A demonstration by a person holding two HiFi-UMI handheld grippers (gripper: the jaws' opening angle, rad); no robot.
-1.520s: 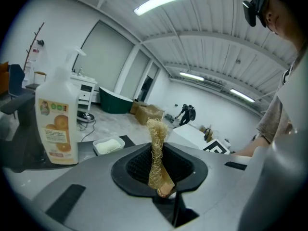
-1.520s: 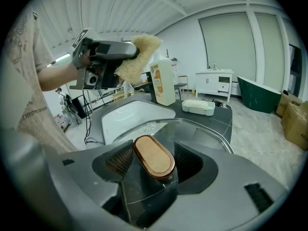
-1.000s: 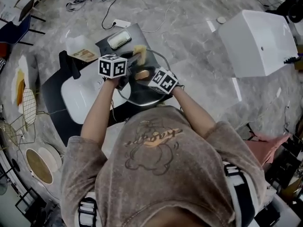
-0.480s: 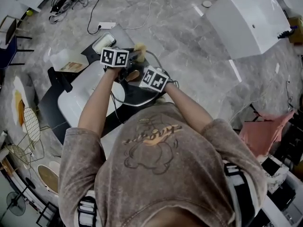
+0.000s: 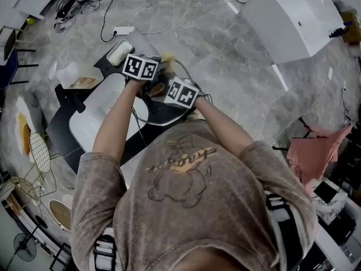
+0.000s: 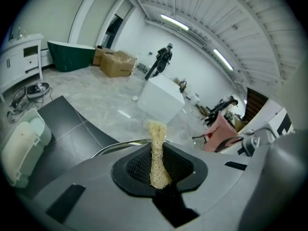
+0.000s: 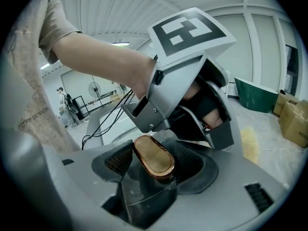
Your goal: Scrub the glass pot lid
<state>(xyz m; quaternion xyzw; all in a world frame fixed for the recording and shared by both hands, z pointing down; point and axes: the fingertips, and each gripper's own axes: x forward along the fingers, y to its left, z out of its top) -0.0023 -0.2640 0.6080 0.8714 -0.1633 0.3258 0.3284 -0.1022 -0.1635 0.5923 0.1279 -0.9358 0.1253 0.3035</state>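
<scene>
In the head view the glass pot lid [image 5: 176, 110], metal-rimmed, lies over the black counter beside the sink. My right gripper [image 5: 163, 90] is shut on its oval copper-brown knob [image 7: 155, 158], which sits between the black pads, with clear glass [image 7: 144, 196] showing below. My left gripper [image 6: 156, 166] is shut on a straw-coloured loofah scrubber [image 6: 155, 148] that sticks up out of the jaws, above the lid's rim [image 6: 120, 144]. The scrubber [image 5: 167, 58] reaches past the left marker cube [image 5: 140, 66], just beyond the knob. Where the scrubber meets the glass is hidden.
A white sink basin [image 5: 96, 117] is set in the black counter [image 5: 62, 134], with a soap dish [image 5: 119, 52] at its far corner. A big white box [image 5: 293, 16] stands on the marble floor, cables trail at the top left, and a pink cloth [image 5: 313, 151] lies at right.
My left gripper has carried the scrubber closer to the right gripper and tipped further down over the lid. The right gripper has stayed on the knob. The head camera has shifted.
</scene>
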